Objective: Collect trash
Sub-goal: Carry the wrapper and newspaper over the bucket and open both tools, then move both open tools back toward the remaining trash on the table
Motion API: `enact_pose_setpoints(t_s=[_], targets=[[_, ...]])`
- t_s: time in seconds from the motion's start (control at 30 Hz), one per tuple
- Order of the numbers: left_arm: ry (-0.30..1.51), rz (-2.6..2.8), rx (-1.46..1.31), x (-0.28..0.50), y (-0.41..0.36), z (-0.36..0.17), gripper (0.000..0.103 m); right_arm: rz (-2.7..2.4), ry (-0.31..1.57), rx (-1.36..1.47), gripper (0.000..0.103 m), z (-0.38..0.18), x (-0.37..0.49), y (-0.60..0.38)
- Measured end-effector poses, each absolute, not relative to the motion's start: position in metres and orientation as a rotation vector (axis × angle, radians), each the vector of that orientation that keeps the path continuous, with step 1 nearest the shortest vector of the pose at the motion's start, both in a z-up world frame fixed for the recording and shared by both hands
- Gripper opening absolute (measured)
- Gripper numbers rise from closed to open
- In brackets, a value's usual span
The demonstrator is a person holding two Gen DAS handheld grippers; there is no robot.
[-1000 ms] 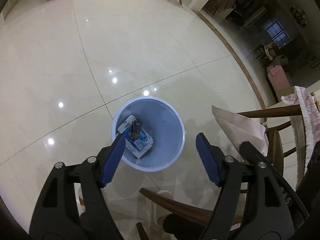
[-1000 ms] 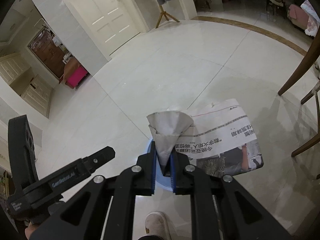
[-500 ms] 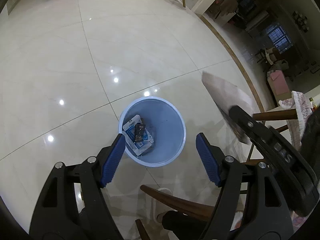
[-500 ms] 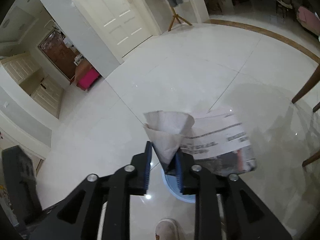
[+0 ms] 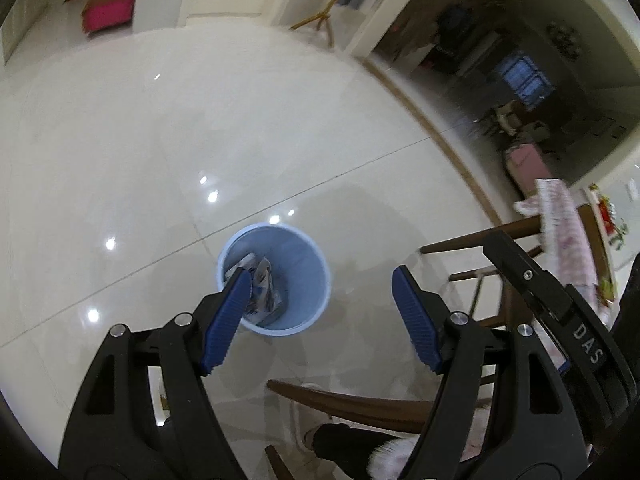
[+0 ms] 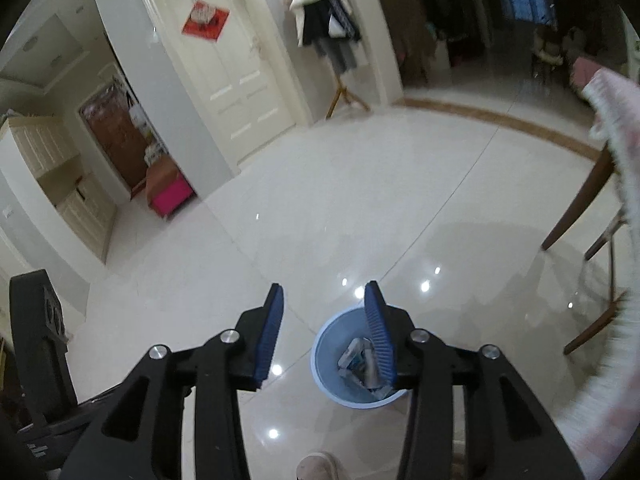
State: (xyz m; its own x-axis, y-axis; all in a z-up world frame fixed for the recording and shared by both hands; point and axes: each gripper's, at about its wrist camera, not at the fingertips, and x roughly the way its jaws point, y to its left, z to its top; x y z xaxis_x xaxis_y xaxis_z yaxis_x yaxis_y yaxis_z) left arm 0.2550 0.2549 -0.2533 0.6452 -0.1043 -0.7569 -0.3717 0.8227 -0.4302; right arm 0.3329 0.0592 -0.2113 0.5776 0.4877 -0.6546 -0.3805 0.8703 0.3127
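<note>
- Spreading across both views is a glossy pale tiled floor, with ceiling lights mirrored in it around the bin.
- A white panelled door with a red diamond sign stands at the far wall in the right wrist view; a coat stand hung with clothes is just beside it.
- A dark wooden chair stands to the right of the bin in the left wrist view, with a pink and white cloth draped over it.
- The light blue trash bin stands upright on the floor, below and ahead of both tools; in the right wrist view it shows at.
- The left gripper has its blue fingers spread wide, with nothing between them.
- The right gripper has its fingers parted and widening, also holding nothing.
- The trash, crumpled newspaper and a small carton, lies inside the bin, seen also at.
- The toe of a person's shoe shows at the bottom edge.
</note>
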Motion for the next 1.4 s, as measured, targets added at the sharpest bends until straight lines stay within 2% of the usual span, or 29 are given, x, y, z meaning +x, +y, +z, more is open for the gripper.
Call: enact_pose_setpoints(t_s=[0.3,0.53,0.67,0.87,1.27,1.3,1.4], targets=[[0.735,-0.017,-0.469,0.218,0.172,-0.159,0.074,0.420,0.595,0.184,0.049,-0.114,0.255,-0.044],[0.718,-0.221,-0.315,0.214,0.060,-0.119,0.074,0.255,0.524,0.220,0.052,-0.087,0.217,-0.156],[0.757,-0.328,-0.265,0.232,-0.003,-0.113,0.074,0.151,0.540,0.247,0.052,-0.090,0.215,-0.221],[0.816,-0.391,-0.168,0.257,-0.066,-0.118,0.074,0.022,0.673,0.247,0.056,-0.115,0.237,-0.299],[0.868,-0.361,-0.113,0.305,-0.090,-0.138,0.074,0.054,0.904,0.179,0.056,-0.160,0.308,-0.290],[0.873,-0.363,-0.104,0.309,-0.094,-0.139,0.074,0.056,0.914,0.175,0.055,-0.162,0.309,-0.290],[0.876,-0.379,-0.090,0.317,-0.106,-0.140,0.074,0.084,0.921,0.171,0.038,-0.167,0.309,-0.293]])
